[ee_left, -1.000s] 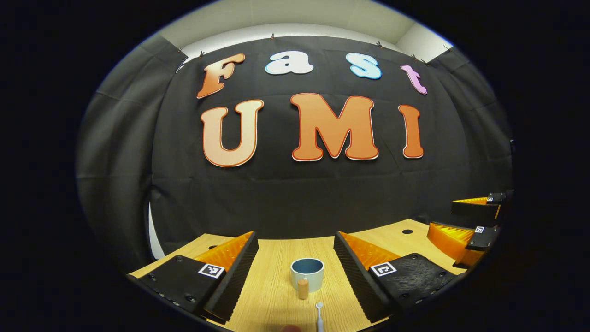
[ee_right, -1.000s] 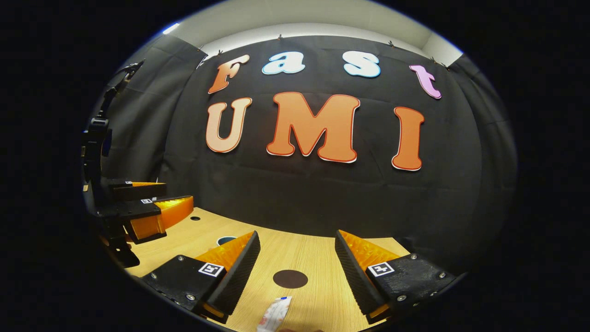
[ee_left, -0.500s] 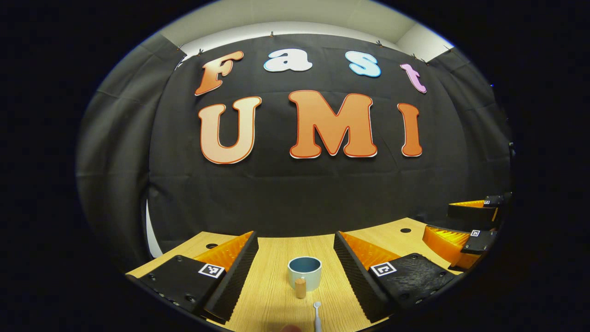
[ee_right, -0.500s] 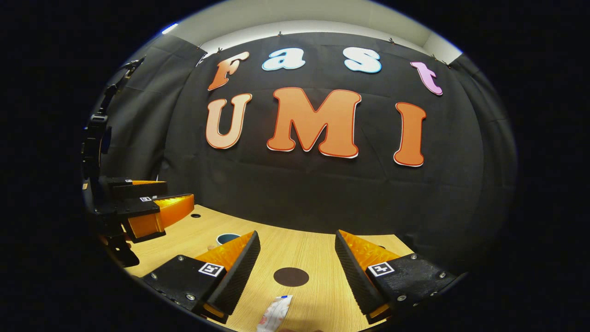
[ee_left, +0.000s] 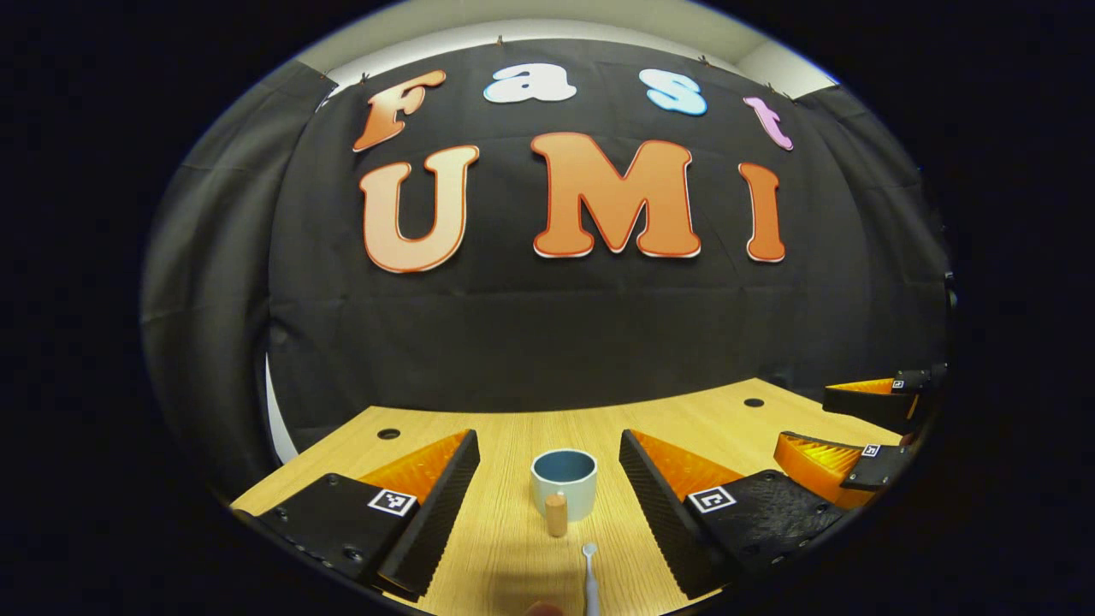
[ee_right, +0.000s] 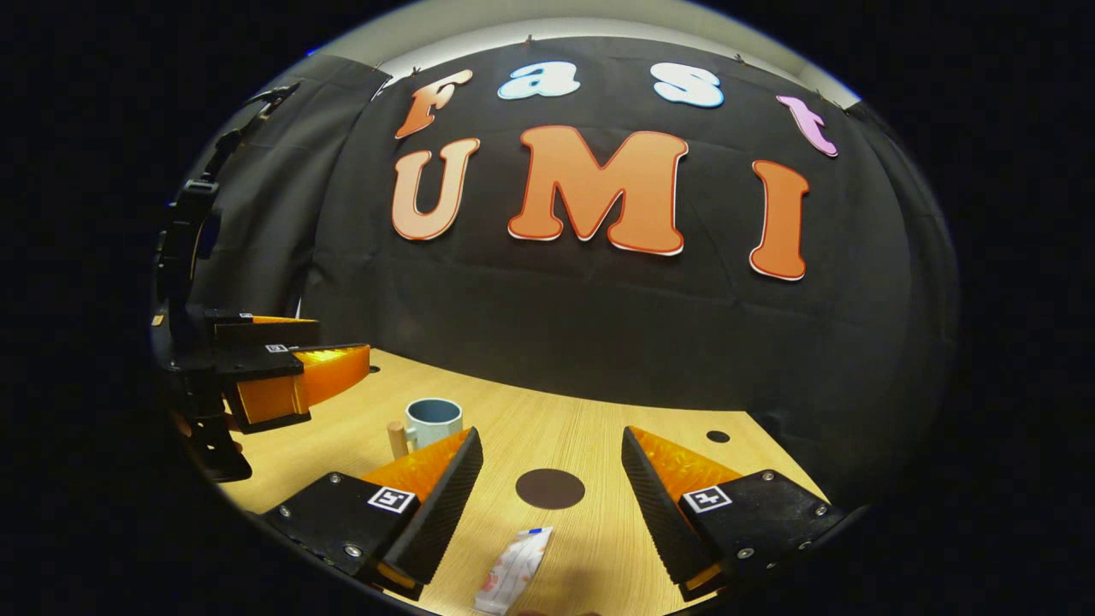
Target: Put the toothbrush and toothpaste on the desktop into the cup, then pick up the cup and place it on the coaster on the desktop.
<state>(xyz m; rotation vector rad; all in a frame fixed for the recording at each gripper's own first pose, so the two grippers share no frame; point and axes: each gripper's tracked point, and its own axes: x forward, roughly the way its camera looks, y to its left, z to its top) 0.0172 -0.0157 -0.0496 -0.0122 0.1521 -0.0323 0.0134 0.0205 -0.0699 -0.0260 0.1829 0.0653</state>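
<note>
A pale blue cup (ee_left: pixel 564 483) with a wooden handle stands on the wooden desktop, straight ahead between the wide-apart fingers of my left gripper (ee_left: pixel 548 453). Nearer than the cup lies a white toothbrush (ee_left: pixel 589 575), cut off at the lower edge. In the right gripper view my right gripper (ee_right: pixel 552 449) is open above the desk. A white toothpaste tube (ee_right: pixel 512 569) lies low between its fingers, and a dark round coaster (ee_right: pixel 550 488) sits just beyond it. The cup (ee_right: pixel 431 423) stands to the left, with the left gripper (ee_right: pixel 282 376) open farther left.
The wooden desktop (ee_left: pixel 513 530) has small round holes near its back edge (ee_left: pixel 388 434). The right gripper (ee_left: pixel 855 428) hangs open at the right edge of the left gripper view. Black cloth closes off the back and sides.
Both cameras have tipped downward, so more of the desk shows. The cup, coaster and toothpaste have slid up in view. Both grippers stay open and hold nothing.
</note>
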